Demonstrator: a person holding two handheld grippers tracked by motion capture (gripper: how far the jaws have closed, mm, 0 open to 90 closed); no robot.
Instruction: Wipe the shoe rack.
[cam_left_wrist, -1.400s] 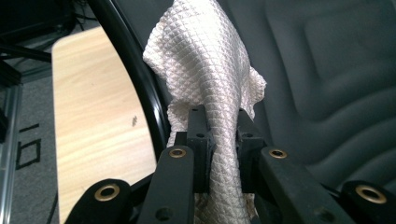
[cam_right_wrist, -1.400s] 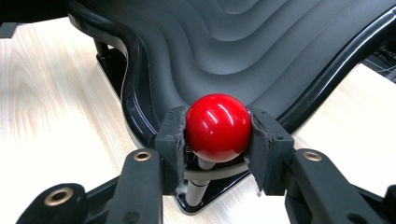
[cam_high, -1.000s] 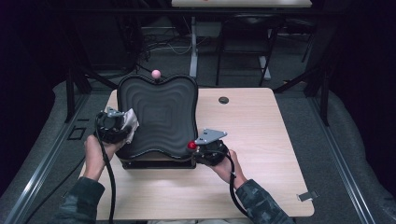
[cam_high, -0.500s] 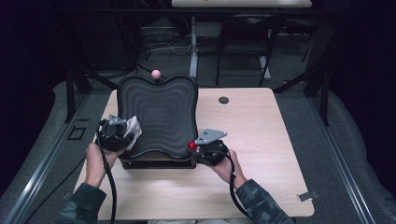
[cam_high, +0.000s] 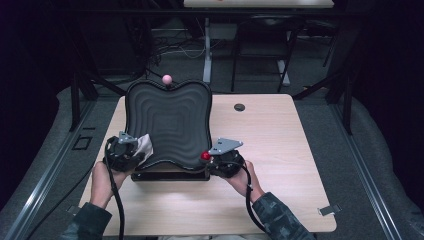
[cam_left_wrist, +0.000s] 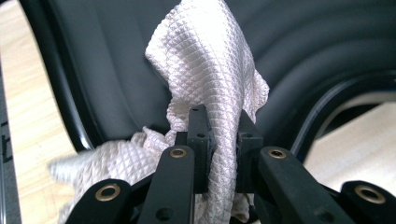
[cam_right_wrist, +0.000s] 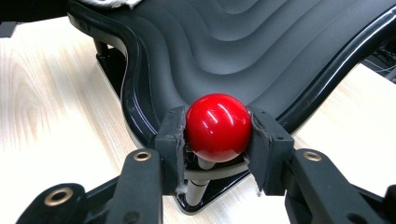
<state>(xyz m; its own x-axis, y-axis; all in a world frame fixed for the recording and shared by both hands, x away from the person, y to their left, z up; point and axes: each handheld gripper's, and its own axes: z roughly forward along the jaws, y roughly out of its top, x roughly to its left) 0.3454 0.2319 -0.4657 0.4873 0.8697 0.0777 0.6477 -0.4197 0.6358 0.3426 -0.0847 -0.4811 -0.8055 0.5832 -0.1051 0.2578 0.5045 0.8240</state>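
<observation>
A black ridged tray-like board (cam_high: 167, 122) stands on a base on the wooden table (cam_high: 280, 150). My left gripper (cam_high: 134, 150) is shut on a white textured cloth (cam_left_wrist: 210, 70), which lies against the board's near-left edge (cam_left_wrist: 88, 93). My right gripper (cam_right_wrist: 217, 135) is shut on a red ball knob (cam_right_wrist: 218, 127) at the board's near-right corner; the red ball knob (cam_high: 205, 156) sits on a short stem. A pink ball knob (cam_high: 167, 78) stands at the board's far edge.
A small dark round grommet (cam_high: 239, 107) sits in the table's far middle. A metal clip (cam_high: 330, 209) hangs at the table's near-right edge. Desk frames and cables stand beyond the far edge.
My left gripper with the cloth has slid toward me along the board's left edge. The right gripper has kept its hold on the red knob.
</observation>
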